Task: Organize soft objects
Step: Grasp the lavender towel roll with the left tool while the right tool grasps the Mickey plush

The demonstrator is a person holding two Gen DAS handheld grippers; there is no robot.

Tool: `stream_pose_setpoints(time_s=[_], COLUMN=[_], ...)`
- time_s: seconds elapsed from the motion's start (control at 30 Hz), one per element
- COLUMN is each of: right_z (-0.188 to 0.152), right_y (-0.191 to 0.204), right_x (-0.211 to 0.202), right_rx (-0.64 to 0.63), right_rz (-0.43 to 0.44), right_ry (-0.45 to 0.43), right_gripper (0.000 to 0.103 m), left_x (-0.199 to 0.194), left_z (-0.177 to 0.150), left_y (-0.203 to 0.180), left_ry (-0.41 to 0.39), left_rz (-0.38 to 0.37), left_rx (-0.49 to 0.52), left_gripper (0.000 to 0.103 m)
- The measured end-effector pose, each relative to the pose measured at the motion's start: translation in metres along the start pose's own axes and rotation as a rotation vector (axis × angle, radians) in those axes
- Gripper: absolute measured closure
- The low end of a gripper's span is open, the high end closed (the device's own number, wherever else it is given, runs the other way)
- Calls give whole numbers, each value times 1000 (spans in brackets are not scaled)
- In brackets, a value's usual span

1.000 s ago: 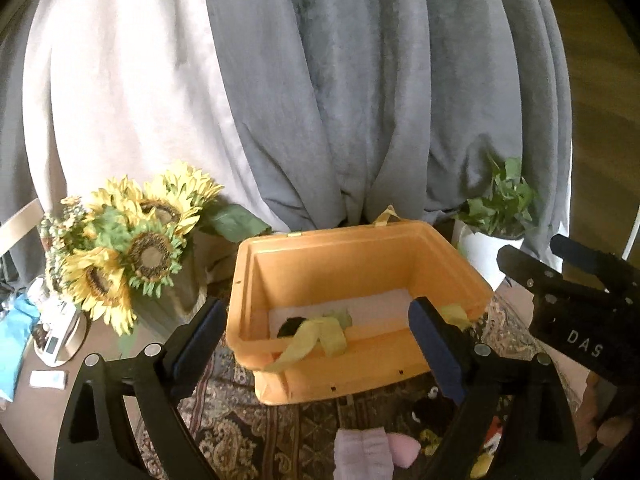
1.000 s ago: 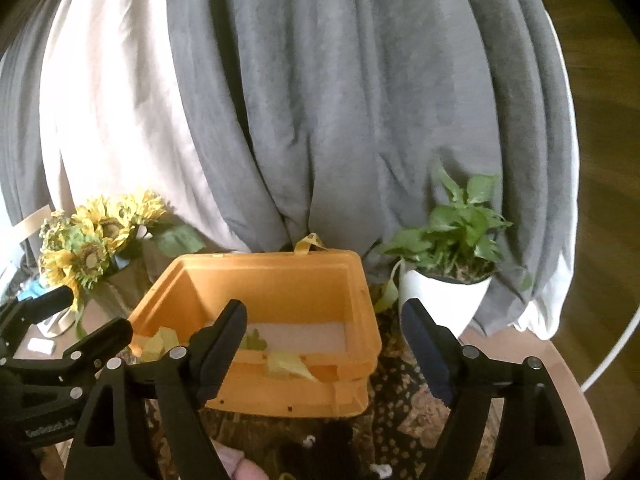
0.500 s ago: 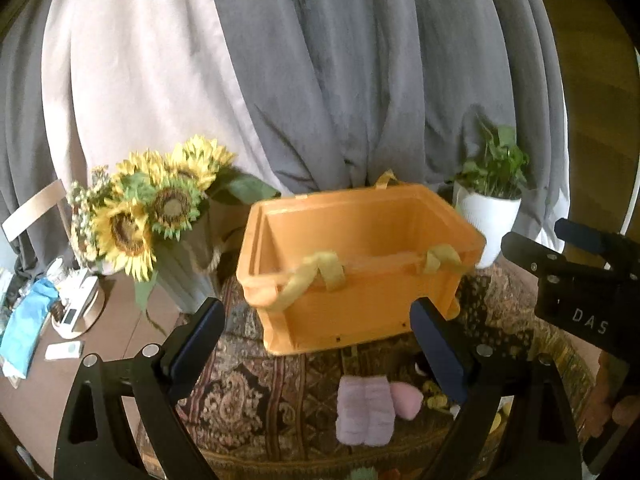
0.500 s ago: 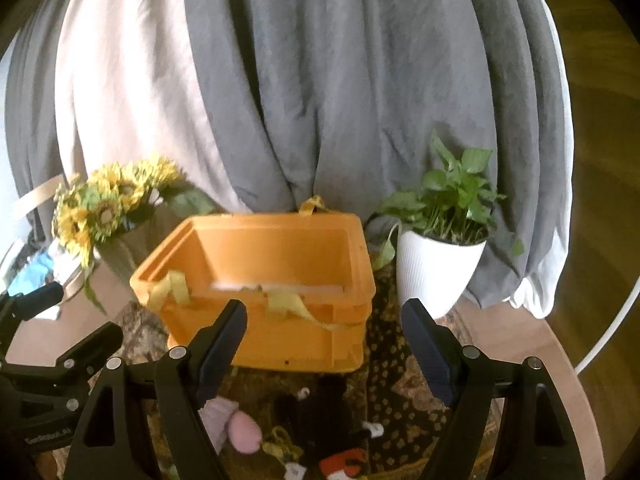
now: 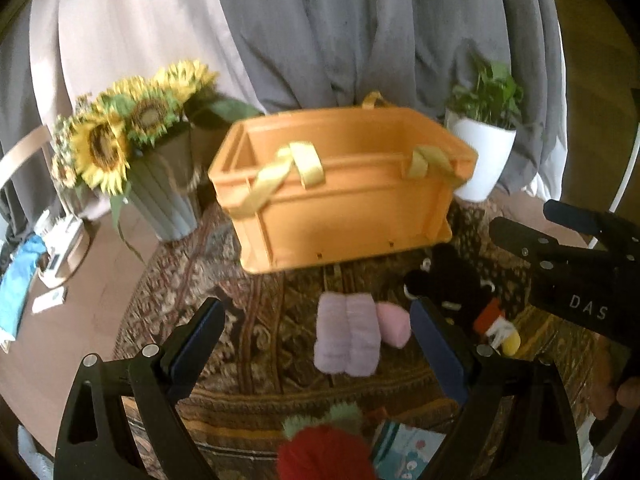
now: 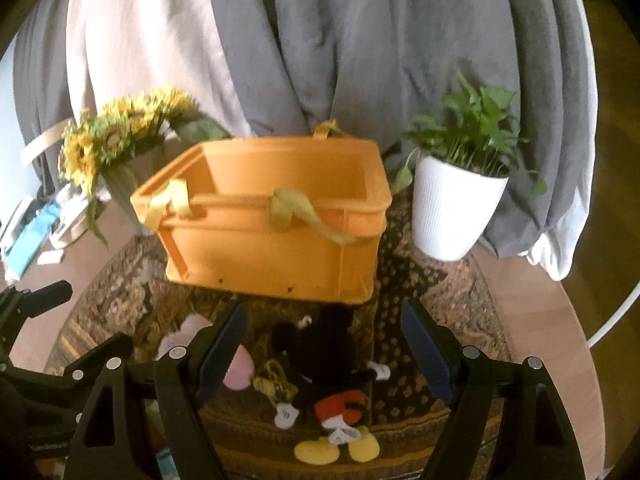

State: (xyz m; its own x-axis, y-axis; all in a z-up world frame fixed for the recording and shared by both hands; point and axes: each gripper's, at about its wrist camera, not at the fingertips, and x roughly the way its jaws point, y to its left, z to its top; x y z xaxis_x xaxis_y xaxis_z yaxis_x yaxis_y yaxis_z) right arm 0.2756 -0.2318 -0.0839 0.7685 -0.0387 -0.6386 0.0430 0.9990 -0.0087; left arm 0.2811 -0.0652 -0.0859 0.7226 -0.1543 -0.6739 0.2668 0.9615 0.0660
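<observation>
An orange crate (image 5: 344, 216) (image 6: 272, 240) with yellow ribbon handles stands on a patterned rug. In front of it lie a folded lilac cloth (image 5: 347, 334), a pink soft piece (image 5: 394, 325) (image 6: 239, 368) and a black plush mouse with red shorts and yellow shoes (image 6: 324, 364) (image 5: 460, 292). A red woolly toy with a green top (image 5: 326, 452) sits at the near edge. My left gripper (image 5: 316, 340) hangs open above the lilac cloth, touching nothing. My right gripper (image 6: 322, 344) is open above the plush mouse, nothing between its fingers.
A vase of sunflowers (image 5: 132, 144) (image 6: 120, 136) stands left of the crate, a white potted plant (image 6: 456, 208) (image 5: 482, 160) to its right. Grey and pale curtains hang behind. Small items and a blue cloth (image 5: 16, 280) lie on the wooden surface at far left.
Both grippers have sunk and tilted down. The crate's inside has dropped out of sight, and the soft things on the rug have come into view.
</observation>
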Motion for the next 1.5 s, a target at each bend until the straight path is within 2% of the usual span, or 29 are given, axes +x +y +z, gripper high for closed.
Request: stream_pose_setpoints(time_s=[0.57, 0.93, 1.17, 1.33, 1.5], right_z=[-27, -35, -38, -38, -39], right_y=[-7, -8, -8, -6, -4], right_x=[56, 85, 99, 108, 116], right_rx=[-29, -67, -71, -73, -70], right_rz=[25, 48, 64, 75, 102], right_ry=[159, 220, 252, 264, 285], right_gripper=[23, 23, 23, 23, 23], left_x=[55, 84, 99, 109, 114], left_z=[-26, -34, -36, -36, -38], left_y=[-12, -15, -15, -15, -12], left_ry=[181, 281, 324, 345, 368], left_rz=[-22, -37, -40, -39, -62], left_rx=[-1, -7, -8, -14, -31], left_gripper=[8, 9, 14, 24, 44])
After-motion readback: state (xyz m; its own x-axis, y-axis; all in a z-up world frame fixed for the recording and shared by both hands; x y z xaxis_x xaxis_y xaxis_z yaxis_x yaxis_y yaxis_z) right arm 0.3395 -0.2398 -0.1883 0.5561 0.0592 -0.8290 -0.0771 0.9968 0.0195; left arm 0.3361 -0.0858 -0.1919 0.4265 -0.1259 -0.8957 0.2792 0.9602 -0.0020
